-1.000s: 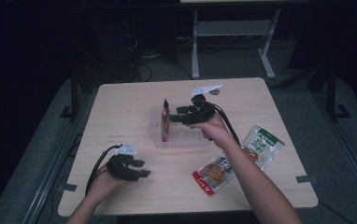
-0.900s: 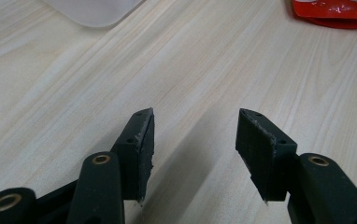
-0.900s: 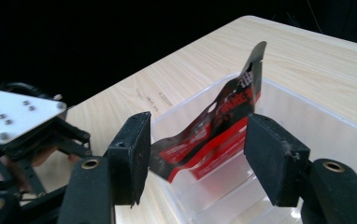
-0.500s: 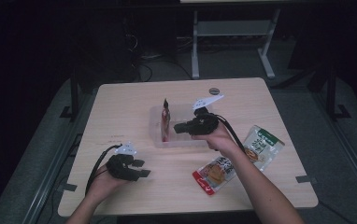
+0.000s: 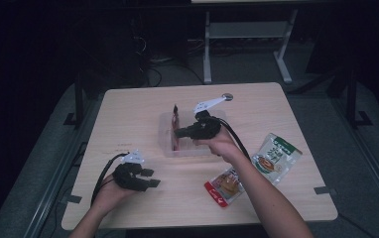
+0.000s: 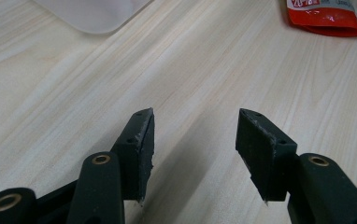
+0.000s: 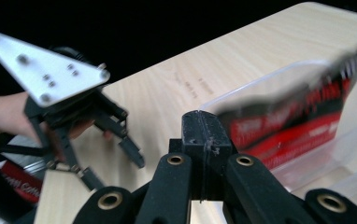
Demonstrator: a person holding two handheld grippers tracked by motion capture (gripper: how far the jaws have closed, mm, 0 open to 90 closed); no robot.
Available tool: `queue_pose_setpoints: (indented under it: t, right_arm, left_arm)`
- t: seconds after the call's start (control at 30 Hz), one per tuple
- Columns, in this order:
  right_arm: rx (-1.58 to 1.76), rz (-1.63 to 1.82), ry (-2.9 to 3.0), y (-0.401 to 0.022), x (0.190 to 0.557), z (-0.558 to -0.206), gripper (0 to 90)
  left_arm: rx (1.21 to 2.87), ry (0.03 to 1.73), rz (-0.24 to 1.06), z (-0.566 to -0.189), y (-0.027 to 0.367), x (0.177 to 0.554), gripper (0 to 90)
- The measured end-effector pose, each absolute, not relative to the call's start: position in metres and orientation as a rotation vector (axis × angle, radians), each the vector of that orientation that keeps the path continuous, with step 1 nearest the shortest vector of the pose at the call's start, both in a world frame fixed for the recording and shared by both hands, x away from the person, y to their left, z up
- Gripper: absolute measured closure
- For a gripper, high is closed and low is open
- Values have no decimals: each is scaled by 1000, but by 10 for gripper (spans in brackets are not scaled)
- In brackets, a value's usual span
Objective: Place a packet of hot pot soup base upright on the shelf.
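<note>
My left hand-held gripper [image 5: 150,179] is matte black all over, with a small pale grey plate on top and a black cable looping back along my bare forearm. Up close, its two jaws are chunky black blocks with rough, scuffed grey edges and small screw holes, hinged on black link arms with brass-coloured rivets. My right hand-held gripper [image 5: 177,133] is the same black build, topped by a light grey three-cornered plate dotted with small screws, and a thick black cable trails from it. Its link arms carry the same brass rivets. I wear no sleeves.
</note>
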State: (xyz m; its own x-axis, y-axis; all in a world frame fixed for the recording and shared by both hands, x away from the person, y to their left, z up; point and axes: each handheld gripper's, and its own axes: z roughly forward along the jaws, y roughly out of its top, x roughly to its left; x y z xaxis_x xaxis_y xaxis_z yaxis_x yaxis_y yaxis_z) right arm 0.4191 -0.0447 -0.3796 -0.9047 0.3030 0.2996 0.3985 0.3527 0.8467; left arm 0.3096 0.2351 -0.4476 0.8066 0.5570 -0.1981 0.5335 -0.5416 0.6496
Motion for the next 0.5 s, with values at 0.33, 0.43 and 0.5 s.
queue_pose_setpoints:
  t: [0.33,0.43,0.5]
  right_arm:
    - [-650,-1622,-2526,-53,412,-375,899]
    - [-657,-1622,-2527,-61,404,-376,847]
    - [-670,-1605,-2544,-66,400,-378,819]
  left_arm:
    - [2251,788,64,-445,234,311,467]
    - [2258,794,65,-444,235,311,467]
    - [2258,791,67,-444,234,311,467]
